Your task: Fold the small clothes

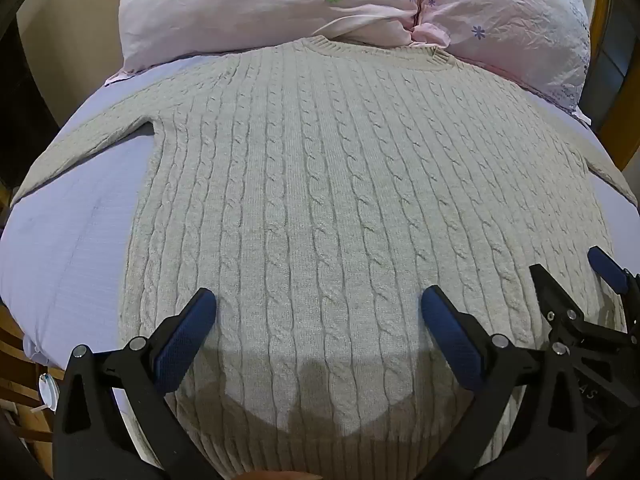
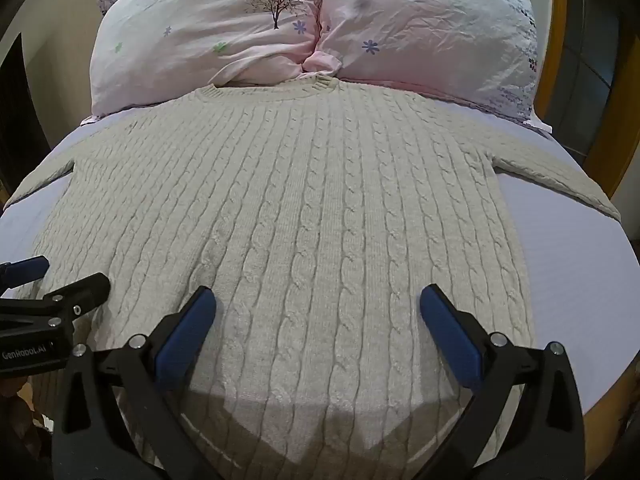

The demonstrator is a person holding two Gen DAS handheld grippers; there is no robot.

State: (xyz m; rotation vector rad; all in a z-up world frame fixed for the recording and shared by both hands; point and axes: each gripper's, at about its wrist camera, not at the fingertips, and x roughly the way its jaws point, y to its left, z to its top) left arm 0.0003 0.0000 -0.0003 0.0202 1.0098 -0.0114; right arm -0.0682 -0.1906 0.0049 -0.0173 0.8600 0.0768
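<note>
A cream cable-knit sweater (image 1: 320, 184) lies flat on the bed, neck toward the pillows, both sleeves spread out sideways; it also shows in the right wrist view (image 2: 304, 208). My left gripper (image 1: 319, 300) is open and empty, hovering over the sweater's lower left part near the hem. My right gripper (image 2: 318, 298) is open and empty over the lower right part. The right gripper shows at the right edge of the left wrist view (image 1: 572, 268), and the left gripper shows at the left edge of the right wrist view (image 2: 68, 274).
The sweater rests on a pale lilac sheet (image 1: 68, 240) (image 2: 580, 264). Two pink flowered pillows (image 1: 272, 4) (image 2: 432, 32) lie just beyond the neck. A wooden bed frame (image 2: 556, 48) runs along the right. Wooden furniture (image 1: 16, 364) stands left of the bed.
</note>
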